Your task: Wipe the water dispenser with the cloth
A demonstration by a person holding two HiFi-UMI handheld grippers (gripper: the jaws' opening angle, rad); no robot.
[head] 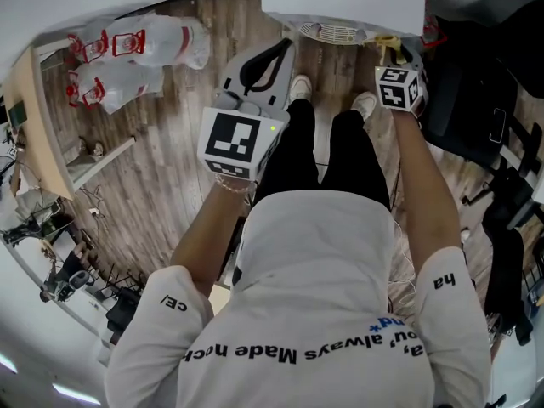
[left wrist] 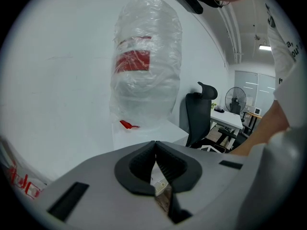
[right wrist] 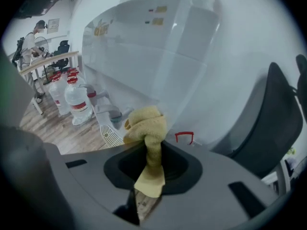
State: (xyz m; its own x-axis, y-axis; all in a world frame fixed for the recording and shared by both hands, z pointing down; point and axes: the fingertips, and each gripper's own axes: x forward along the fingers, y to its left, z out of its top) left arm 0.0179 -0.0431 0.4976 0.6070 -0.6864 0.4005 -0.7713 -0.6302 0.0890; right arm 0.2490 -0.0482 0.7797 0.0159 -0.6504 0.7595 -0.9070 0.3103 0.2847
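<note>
The right tongs (right wrist: 152, 152) are clenched on the yellow cloth (right wrist: 146, 123). Only a narrow twisted neck sits between the jaws, and a knotted wad bulges out ahead of them toward the lower front of the water dispenser (right wrist: 158, 56), just above its drip tray (right wrist: 111, 133). No view settles whether the wad touches the panel yet. That thin hold looks like the main hazard: dragging the wad across the front with any pressure could pull the neck out of the jaws and drop the cloth at the foot of the dispenser. The wad is also small and bunched, so a flat stroke risks the hard jaw tips scraping the white casing, and a low pass could snag the tray's grille. The left tongs (left wrist: 155, 146) are pressed together on nothing and point at the dispenser's side wall, below the plastic-wrapped bottle (left wrist: 146, 61) standing on top. A careless swing there could knock the casing and rock that bottle. An office chair (right wrist: 268, 123) stands close to the dispenser on the right side, which probably limits how far a sideways wipe can go.
</note>
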